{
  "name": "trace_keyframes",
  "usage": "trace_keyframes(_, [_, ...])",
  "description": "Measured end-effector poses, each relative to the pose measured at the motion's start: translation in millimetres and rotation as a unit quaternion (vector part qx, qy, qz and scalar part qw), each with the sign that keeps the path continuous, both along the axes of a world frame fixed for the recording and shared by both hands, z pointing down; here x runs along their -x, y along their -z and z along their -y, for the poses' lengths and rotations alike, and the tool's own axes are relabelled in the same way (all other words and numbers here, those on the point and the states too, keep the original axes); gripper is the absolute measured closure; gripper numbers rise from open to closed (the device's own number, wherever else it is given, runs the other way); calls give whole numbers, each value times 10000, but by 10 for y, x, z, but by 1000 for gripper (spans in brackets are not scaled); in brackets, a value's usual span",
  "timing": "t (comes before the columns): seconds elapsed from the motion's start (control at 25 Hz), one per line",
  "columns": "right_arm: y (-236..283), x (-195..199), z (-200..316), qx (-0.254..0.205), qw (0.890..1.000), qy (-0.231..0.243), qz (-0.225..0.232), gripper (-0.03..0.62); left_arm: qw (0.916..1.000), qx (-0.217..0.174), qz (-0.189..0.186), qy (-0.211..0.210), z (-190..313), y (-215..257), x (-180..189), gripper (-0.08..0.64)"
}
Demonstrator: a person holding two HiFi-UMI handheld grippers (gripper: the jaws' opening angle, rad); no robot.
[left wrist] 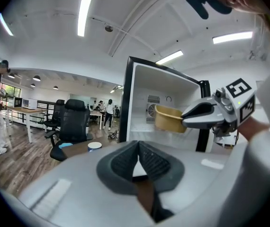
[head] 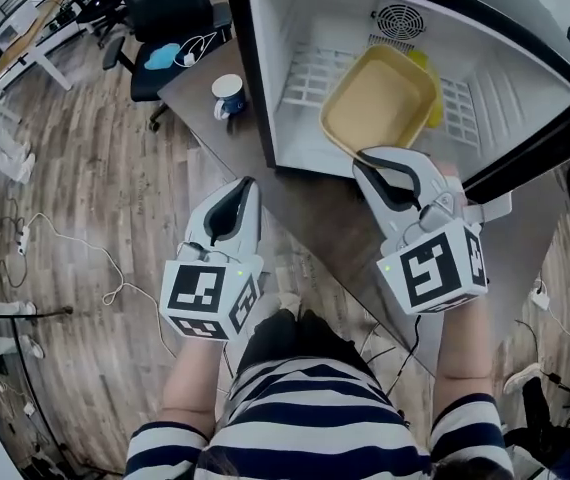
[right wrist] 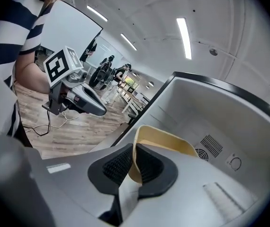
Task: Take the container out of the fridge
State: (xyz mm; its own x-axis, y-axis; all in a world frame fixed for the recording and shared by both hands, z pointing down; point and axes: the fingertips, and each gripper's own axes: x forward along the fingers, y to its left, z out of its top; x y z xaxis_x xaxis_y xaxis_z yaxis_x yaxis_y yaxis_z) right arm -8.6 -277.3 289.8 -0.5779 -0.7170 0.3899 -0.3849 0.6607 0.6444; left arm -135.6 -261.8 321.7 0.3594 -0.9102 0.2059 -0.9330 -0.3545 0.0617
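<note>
A pale yellow rectangular container [head: 380, 101] hangs in the mouth of the open white fridge [head: 305, 28], lifted off the wire shelf [head: 310, 76]. My right gripper [head: 383, 164] is shut on the container's near rim [right wrist: 134, 161], and the wall of the tub sits pinched between its black pads [right wrist: 118, 167]. The left gripper view shows the same tub [left wrist: 169, 118] held by the right gripper [left wrist: 188, 116] in front of the fridge's back wall. My left gripper [head: 237, 196] hovers left of the fridge over the table [head: 335, 218], shut with its pads [left wrist: 125, 162] together and nothing between them.
A white and blue mug [head: 229, 95] stands on the table left of the fridge. A black office chair [head: 165, 28] with a blue object on its seat is behind it. Cables lie on the wooden floor [head: 75, 198]. The fridge door [head: 525, 148] stands open at the right.
</note>
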Motion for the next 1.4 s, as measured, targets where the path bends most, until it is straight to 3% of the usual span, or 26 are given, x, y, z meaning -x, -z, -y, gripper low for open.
trace_keyframes(0.32, [-89,-144,-425,138,9997,-104,181,569,10000,-70,37,40,-250,71,-25,560])
trace_keyframes(0.76, [-400,-258,-872,660,9966,-302,386,570,10000,3,34,31,-497,6,-59,560])
trace_keyframes(1.4, [-880,-405,-1185,1282,9889,-513,549,571,9997,168,172,106,-710,-165,-35,560])
